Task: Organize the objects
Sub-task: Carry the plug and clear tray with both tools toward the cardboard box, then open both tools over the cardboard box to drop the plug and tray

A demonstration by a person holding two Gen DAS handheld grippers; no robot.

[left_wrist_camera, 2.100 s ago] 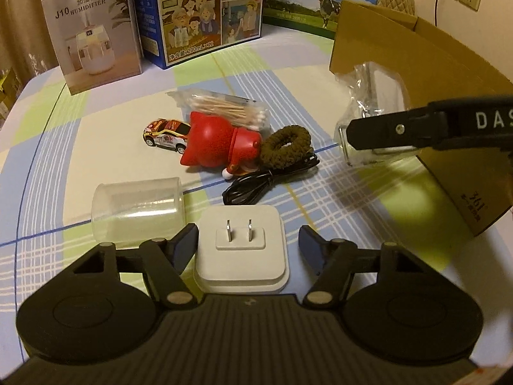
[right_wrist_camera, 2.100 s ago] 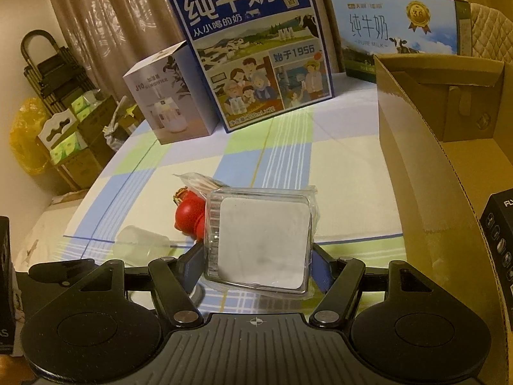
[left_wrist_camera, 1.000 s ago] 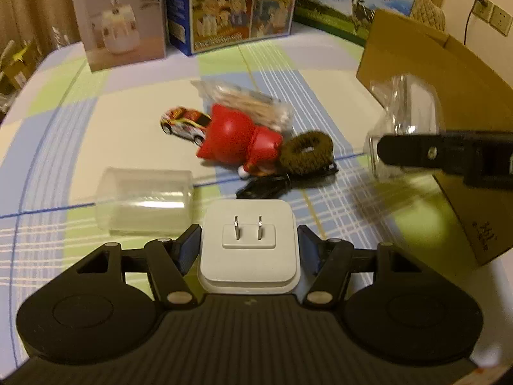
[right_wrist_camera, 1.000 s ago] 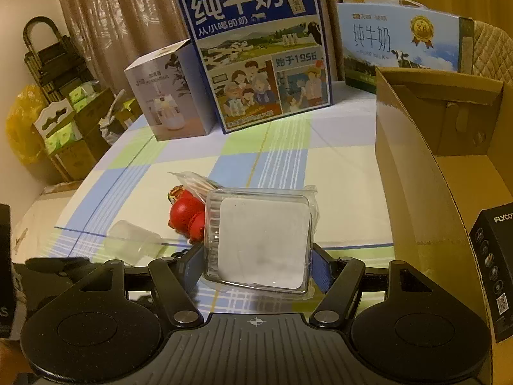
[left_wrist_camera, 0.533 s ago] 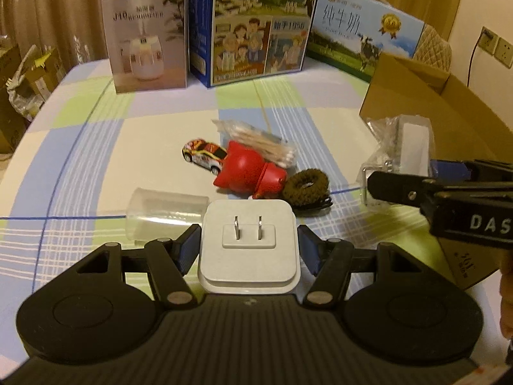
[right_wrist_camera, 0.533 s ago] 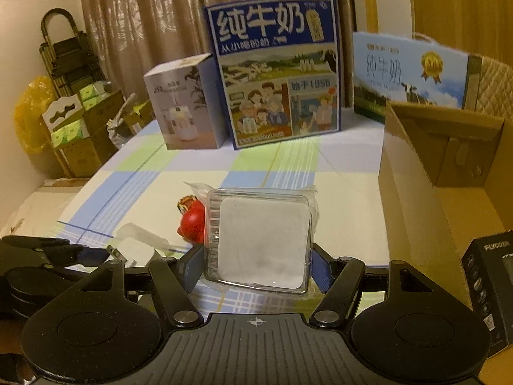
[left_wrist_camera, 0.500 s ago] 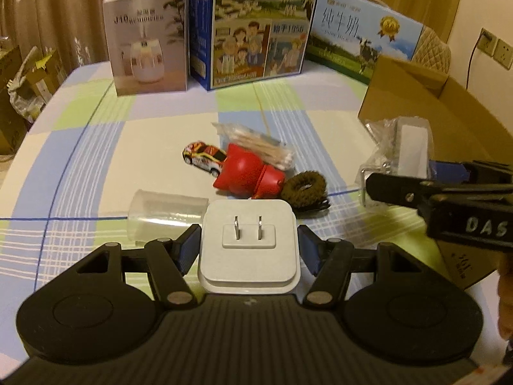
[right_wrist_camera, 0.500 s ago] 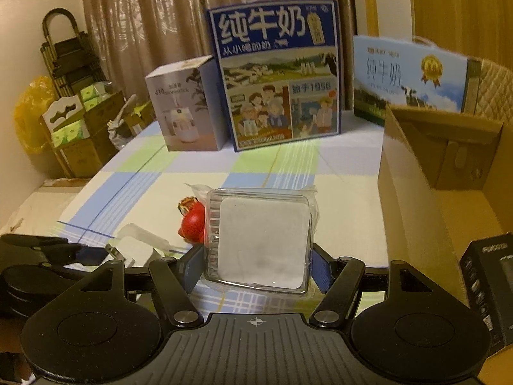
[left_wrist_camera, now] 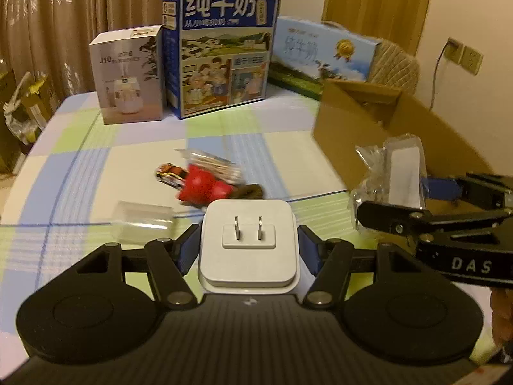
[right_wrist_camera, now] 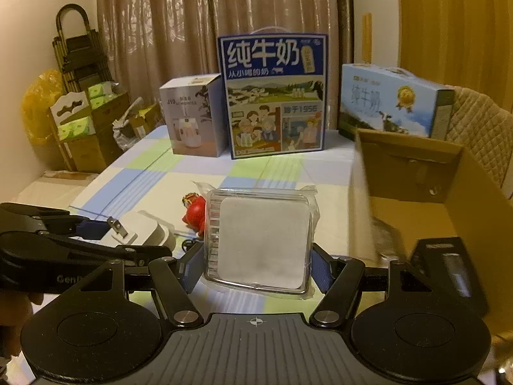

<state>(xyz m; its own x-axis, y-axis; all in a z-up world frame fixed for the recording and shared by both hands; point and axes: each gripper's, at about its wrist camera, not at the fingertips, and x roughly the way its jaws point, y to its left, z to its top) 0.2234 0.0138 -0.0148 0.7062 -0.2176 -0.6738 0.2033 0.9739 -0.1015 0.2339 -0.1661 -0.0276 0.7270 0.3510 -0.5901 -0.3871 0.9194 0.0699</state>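
Note:
My left gripper [left_wrist_camera: 248,243] is shut on a white plug adapter [left_wrist_camera: 247,240], prongs facing forward, held above the table. My right gripper [right_wrist_camera: 258,256] is shut on a clear plastic case with a white pad inside [right_wrist_camera: 261,240]; the left wrist view shows that case [left_wrist_camera: 402,173] close to the open cardboard box [left_wrist_camera: 378,122]. On the checked tablecloth lie a red figure toy [left_wrist_camera: 202,186], a toy car [left_wrist_camera: 168,173], a bag of cotton swabs [left_wrist_camera: 211,162], a brown hair tie [left_wrist_camera: 251,191] and a clear plastic cup [left_wrist_camera: 144,221] on its side.
The open cardboard box [right_wrist_camera: 449,186] holds a black box [right_wrist_camera: 449,266] at its near end. A humidifier box [left_wrist_camera: 128,73] and two milk cartons [left_wrist_camera: 224,48] [left_wrist_camera: 323,54] stand along the table's far edge. A hand [left_wrist_camera: 501,314] shows at the right.
Both grippers have risen with their loads, so the table items look smaller and lower. The right gripper with the clear case has moved nearer the cardboard box.

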